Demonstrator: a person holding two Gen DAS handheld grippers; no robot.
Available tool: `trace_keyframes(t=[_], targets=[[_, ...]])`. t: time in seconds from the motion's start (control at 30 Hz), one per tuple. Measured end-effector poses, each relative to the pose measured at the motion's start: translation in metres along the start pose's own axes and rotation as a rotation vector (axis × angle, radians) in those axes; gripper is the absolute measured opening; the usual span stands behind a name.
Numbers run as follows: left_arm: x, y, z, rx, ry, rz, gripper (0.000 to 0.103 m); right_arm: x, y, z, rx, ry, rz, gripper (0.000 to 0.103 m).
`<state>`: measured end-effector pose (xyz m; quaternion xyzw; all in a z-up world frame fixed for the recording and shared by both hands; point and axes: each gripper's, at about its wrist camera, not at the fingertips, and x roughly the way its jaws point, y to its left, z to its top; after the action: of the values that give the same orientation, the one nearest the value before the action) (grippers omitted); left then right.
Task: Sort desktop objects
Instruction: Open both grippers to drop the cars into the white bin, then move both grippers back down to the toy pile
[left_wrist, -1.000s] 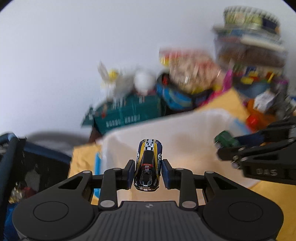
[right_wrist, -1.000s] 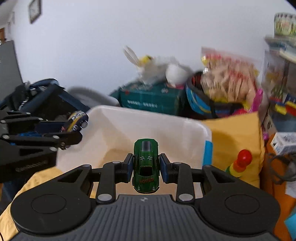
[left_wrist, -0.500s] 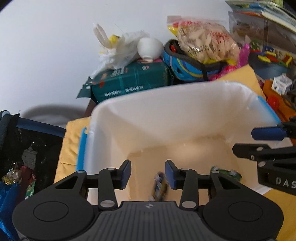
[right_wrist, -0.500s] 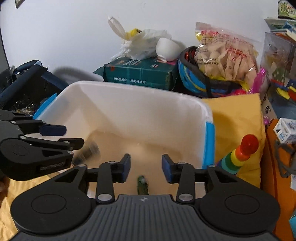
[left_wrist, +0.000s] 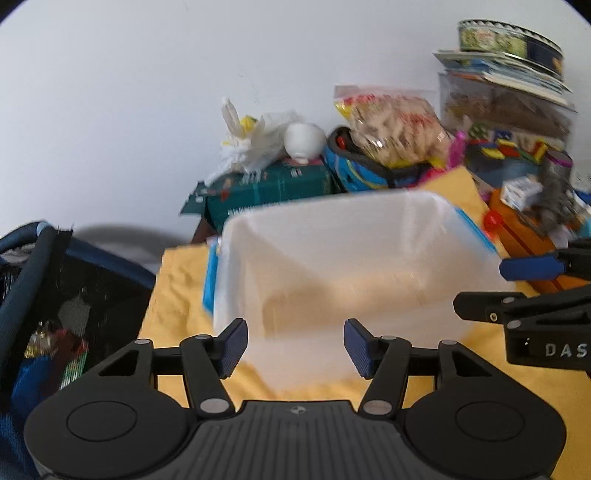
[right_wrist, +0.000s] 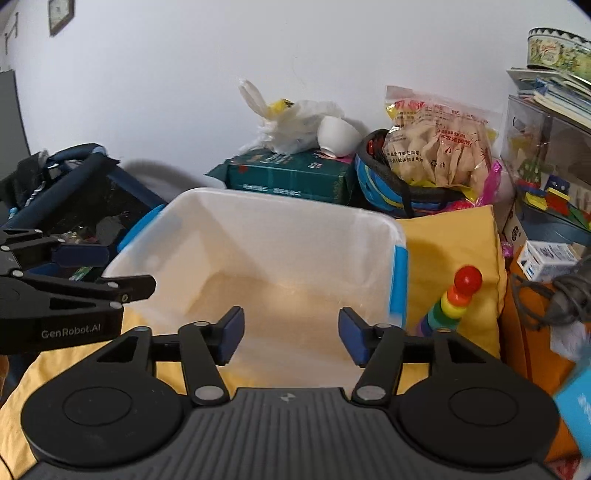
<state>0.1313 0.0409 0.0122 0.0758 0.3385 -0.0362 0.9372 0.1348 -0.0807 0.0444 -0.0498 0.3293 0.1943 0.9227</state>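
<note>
We list what cannot be read. White plastic bin (left_wrist: 332, 236): motion-blurred in the left wrist view, its near floor masked by our gripper bodies in both views, so its contents escape us. Black mesh bag (left_wrist: 74, 295): cut by the frame edge, items inside indistinct. Rainbow stacking toy (right_wrist: 456, 299): base hidden behind our right gripper's body. Light blue object (right_wrist: 576, 410): blurred, cropped, unidentifiable. Snack bag (right_wrist: 439, 147): print too small to read.

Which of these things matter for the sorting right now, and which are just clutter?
In play: white bin; left gripper and right gripper, both open and empty.

Lying about: rainbow stacking toy; snack bag; green box; white cup; plastic bag.
</note>
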Motion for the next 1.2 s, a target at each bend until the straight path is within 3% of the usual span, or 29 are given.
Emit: trace_keyframes(t=[0.17, 0.27, 0.47, 1.1, 1.2], targets=[[-0.024, -0.012, -0.053, 0.053, 0.062, -0.040, 0.062, -0.029, 0.012, -0.043, -0.028, 0.029, 0.043, 0.065], [-0.029, -0.023, -0.080, 0.106, 0.109, -0.027, 0.062, -0.035, 0.020, -0.073, -0.017, 0.087, 0.065, 0.066], [-0.032, -0.036, -0.117, 0.100, 0.184, -0.057, 0.062, -0.031, 0.032, -0.115, 0.011, 0.188, 0.083, 0.066], [-0.040, -0.055, -0.144, 0.080, 0.238, -0.092, 0.061, -0.047, 0.049, -0.155, -0.056, 0.225, 0.069, 0.066], [-0.042, -0.056, -0.145, 0.083, 0.238, -0.088, 0.061, -0.049, 0.048, -0.157, -0.053, 0.224, 0.069, 0.071]])
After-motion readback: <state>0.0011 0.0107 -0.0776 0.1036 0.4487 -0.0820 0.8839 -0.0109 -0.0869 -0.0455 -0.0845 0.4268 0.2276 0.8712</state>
